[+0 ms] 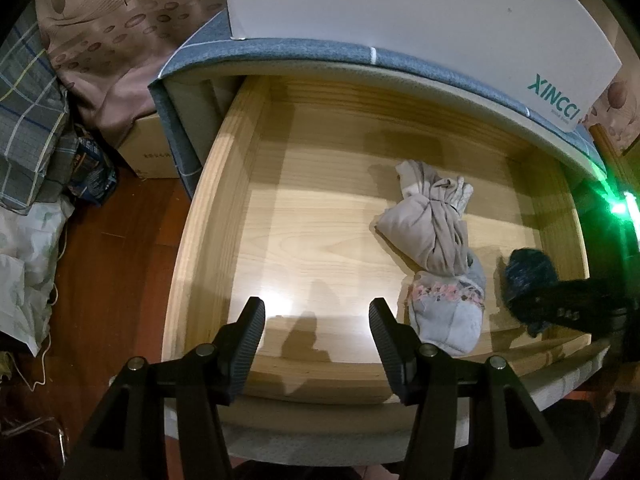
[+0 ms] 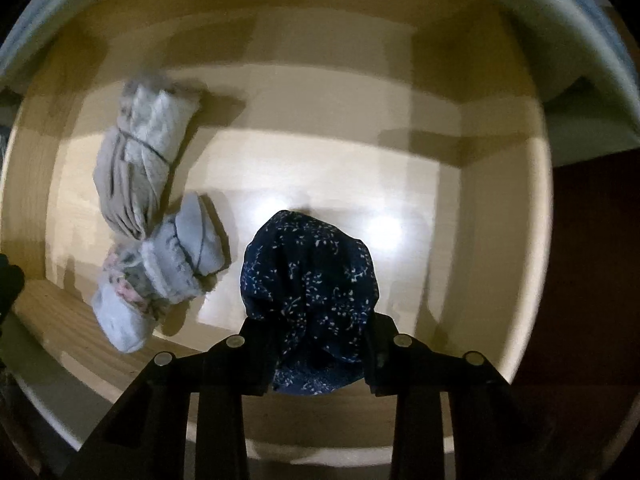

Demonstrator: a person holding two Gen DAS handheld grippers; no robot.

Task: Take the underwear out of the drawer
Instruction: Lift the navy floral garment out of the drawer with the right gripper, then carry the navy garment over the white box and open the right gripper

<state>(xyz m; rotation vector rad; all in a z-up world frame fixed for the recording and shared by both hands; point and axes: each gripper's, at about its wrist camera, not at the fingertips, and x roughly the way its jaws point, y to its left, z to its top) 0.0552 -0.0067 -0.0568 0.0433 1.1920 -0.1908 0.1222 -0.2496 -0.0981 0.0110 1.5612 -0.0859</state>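
Note:
An open pale wooden drawer (image 1: 224, 184) holds three rolled bundles of underwear. A beige one (image 1: 432, 220) (image 2: 136, 168) lies mid-right, and a grey one with pink flowers (image 1: 448, 308) (image 2: 176, 264) lies just in front of it. My right gripper (image 2: 314, 322) points down into the drawer, shut on the dark blue speckled bundle (image 2: 308, 272), which bulges out between its fingers. In the left wrist view that gripper (image 1: 532, 304) and the blue bundle (image 1: 528, 268) are at the drawer's right end. My left gripper (image 1: 316, 308) hangs open over the drawer's front, holding nothing.
A white box (image 1: 400, 0) printed XINCCI sits on the blue-grey cabinet top (image 1: 320, 52) above the drawer. Left of the cabinet are a cardboard box (image 1: 148, 152), plaid cloth (image 1: 28, 132) and white bags (image 1: 24, 264) on a dark wood floor (image 1: 120, 260).

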